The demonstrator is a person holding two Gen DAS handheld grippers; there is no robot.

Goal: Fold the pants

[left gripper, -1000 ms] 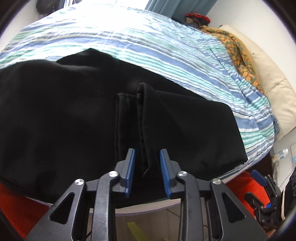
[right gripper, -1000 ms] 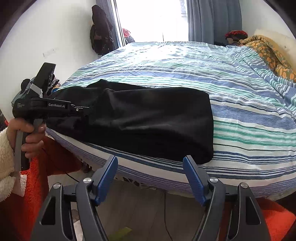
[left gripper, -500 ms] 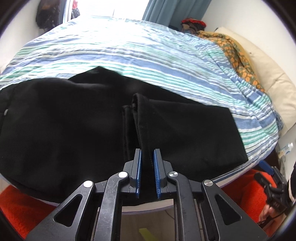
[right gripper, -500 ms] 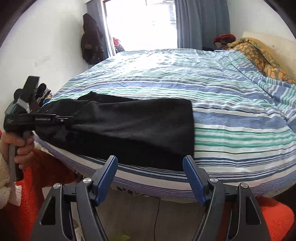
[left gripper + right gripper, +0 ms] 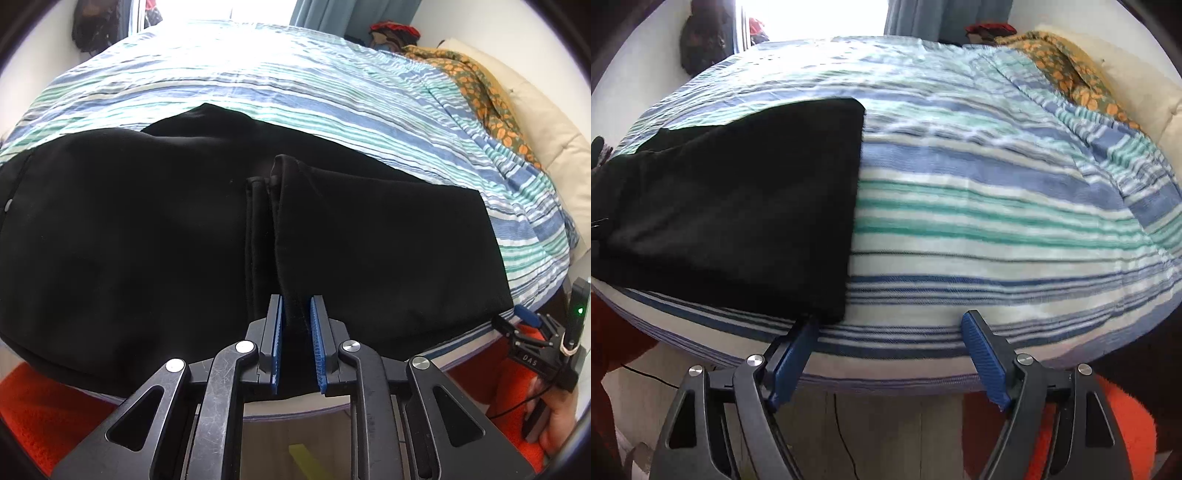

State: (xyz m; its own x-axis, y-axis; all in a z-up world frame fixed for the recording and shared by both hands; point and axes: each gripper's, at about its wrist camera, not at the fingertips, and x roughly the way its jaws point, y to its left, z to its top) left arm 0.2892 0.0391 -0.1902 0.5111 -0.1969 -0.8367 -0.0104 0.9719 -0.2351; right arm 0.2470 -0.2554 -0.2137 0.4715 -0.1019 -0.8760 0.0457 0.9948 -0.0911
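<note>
Here the pants (image 5: 147, 240) lie black and flat along the near edge of the bed (image 5: 332, 85), with a raised ridge of doubled cloth running from the middle toward the left gripper (image 5: 296, 343). Its jaws have closed in and now stand a little wider again, yet the blue pads (image 5: 277, 332) sit snug on that ridge, so I judge it clamped on the pants. Good practice is to keep that pinch firm and low, without tugging, until the other side is caught. Further right, the free hem end rests by the mattress edge, and the right gripper (image 5: 890, 354) comes at it with jaws wide and opening, nothing between them; only its left pad (image 5: 792, 360) is beside the corner. It should slide left until the corner sits between both pads, taking both layers and not the sheet, then close.
</note>
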